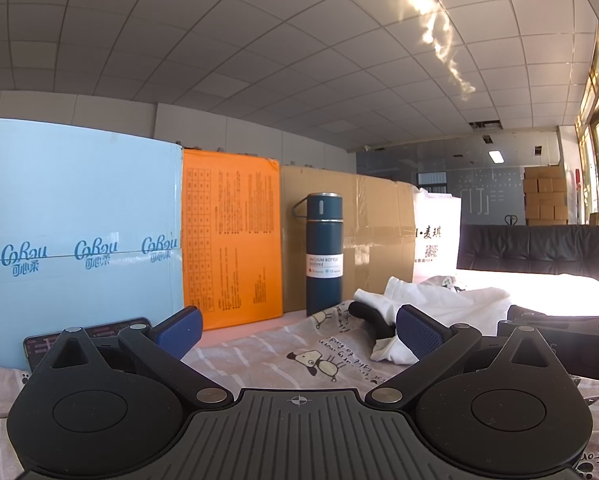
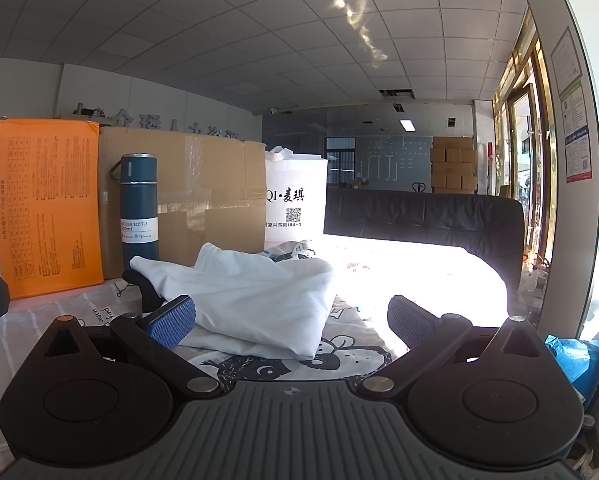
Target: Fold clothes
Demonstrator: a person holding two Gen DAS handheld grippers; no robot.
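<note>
Both grippers, left (image 1: 299, 330) and right (image 2: 291, 320), hover spread and empty; next, grasp the crumpled white garment (image 2: 255, 300).

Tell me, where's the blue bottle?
The blue bottle stands upright at the back of the bed, against the brown cardboard box, right of the orange box, behind the white garment.

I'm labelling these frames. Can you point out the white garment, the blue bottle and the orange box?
white garment (image 2: 255, 300): right wrist view, on its folded middle.
blue bottle (image 1: 324, 256): left wrist view, on its label.
orange box (image 1: 231, 236): left wrist view, on its printed front.
</note>
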